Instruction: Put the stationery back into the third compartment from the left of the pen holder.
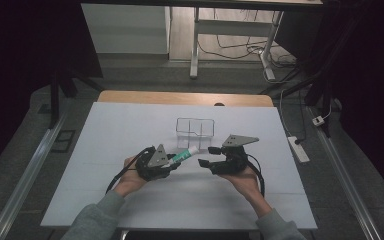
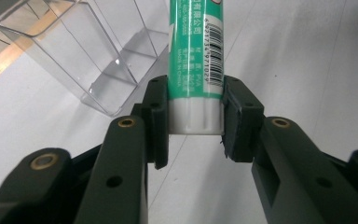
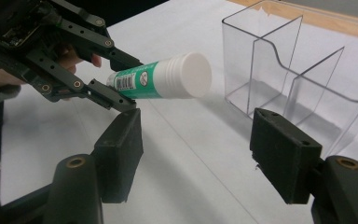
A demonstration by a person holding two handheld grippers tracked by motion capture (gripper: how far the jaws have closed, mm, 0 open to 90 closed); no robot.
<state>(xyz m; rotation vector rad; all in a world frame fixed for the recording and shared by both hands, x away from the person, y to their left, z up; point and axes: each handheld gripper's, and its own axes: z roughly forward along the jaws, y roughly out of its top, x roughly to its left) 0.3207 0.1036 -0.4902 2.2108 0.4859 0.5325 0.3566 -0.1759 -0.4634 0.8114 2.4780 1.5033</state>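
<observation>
Jaws of the left gripper [image 2: 196, 119] are pinched on the base end of a green-and-white cylindrical glue stick [image 2: 196, 60]; both black pads press against the white bottom section, one on each side. Printed text and a barcode on the green label face the left gripper view. From the high view, the left gripper [image 1: 176, 161] carries the glue stick [image 1: 186, 154] raised off the table, with the white capped end pointing toward the right gripper [image 1: 206, 156].

Jaws of the right gripper [image 3: 196, 158] stand spread wide, with nothing between the pads. In the right gripper view the glue stick [image 3: 161, 79] lies beyond and above the left-hand pad, its round white cap [image 3: 193, 74] facing the camera, apart from both pads. The left gripper [image 3: 116, 95] clamps the far end of the stick there.

A clear plastic organiser box with inner dividers [image 1: 195, 128] stands upright on the white tabletop [image 1: 130, 125], just behind the two grippers and apart from them. In the right gripper view the box [image 3: 303, 70] sits to the right of the cap, not touching it. A wooden table edge [image 1: 185, 97] shows beyond the white surface.
</observation>
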